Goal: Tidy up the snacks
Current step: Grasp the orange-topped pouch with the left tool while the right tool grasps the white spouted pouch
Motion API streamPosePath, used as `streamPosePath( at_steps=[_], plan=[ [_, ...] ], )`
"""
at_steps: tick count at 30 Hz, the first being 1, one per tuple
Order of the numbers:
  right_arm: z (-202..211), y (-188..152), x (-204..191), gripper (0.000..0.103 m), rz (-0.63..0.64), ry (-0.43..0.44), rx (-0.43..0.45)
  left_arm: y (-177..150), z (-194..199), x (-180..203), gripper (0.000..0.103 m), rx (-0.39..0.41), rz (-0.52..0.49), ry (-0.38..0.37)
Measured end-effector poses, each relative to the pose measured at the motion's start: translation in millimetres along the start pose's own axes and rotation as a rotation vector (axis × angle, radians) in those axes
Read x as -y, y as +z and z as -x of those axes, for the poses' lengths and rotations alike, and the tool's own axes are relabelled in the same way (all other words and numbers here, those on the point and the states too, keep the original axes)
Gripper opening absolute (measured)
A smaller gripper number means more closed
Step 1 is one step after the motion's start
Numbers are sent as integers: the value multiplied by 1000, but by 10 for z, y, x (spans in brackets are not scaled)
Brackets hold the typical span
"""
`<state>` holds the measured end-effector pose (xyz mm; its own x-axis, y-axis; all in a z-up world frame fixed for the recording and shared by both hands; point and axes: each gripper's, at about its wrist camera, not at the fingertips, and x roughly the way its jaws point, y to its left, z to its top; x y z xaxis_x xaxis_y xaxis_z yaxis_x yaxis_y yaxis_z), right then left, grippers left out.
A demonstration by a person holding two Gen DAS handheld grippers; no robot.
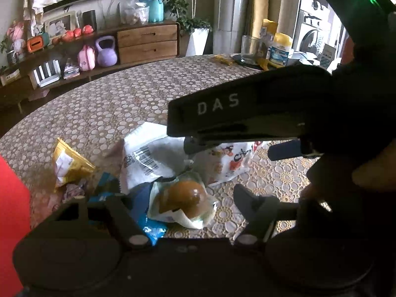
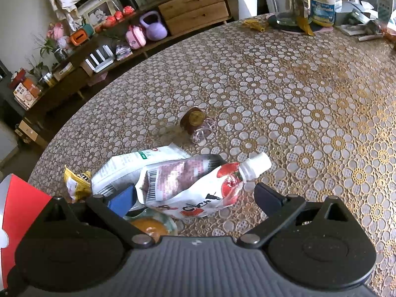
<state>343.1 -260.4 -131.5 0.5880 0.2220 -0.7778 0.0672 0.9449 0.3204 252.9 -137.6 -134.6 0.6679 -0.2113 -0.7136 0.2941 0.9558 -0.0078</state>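
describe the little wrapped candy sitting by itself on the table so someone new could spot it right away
Start at the big round table with the gold-and-white flower cloth. Just beyond the heap of snack packets near its edge, toward the table's middle, the small wrapped candy lies alone. It is a dark brown piece with a gold round face and a clear twisted wrapper end, touching none of the other snacks.

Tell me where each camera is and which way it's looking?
Left wrist: rides the left gripper, looking forward and down over the snack pile; wrapped bun lies between its open fingers; right gripper crosses in from the right.
Right wrist: rides the right gripper, looking down across the flowered table; spouted pouch lies between its open fingers, wrapped candy beyond.
Shared: spouted pouch, bun, yellow packet, red box, sideboard.
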Motion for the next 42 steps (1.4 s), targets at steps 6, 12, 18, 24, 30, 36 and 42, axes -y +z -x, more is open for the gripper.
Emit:
streamPosePath(
  at_steps=[6, 12, 18, 24, 30, 36, 42],
  plan=[
    [46, -4, -5, 90, 5, 22, 10, -32, -5, 56, 45, 5, -54, 48],
    [136, -48, 7, 74, 21, 60, 24, -23, 16, 17, 40, -8, -27, 5],
    [281, -96, 48, 55, 32, 84, 51, -34, 58, -20, 39, -30, -2, -20],
    [439, -189, 125, 45, 30, 99, 57, -78, 141, -3, 38, -54, 6, -39],
    [667, -371, 223, 42, 75, 86, 69, -134, 309, 14, 38, -51, 20, -76],
    [867, -634, 403, 37, 102, 99, 33, -210, 464, 1, 38, -55, 35, -98],
    [1096, -832, 487, 35, 143, 113, 36, -266, 593, -32, 38, -60, 54, -109]
  ],
)
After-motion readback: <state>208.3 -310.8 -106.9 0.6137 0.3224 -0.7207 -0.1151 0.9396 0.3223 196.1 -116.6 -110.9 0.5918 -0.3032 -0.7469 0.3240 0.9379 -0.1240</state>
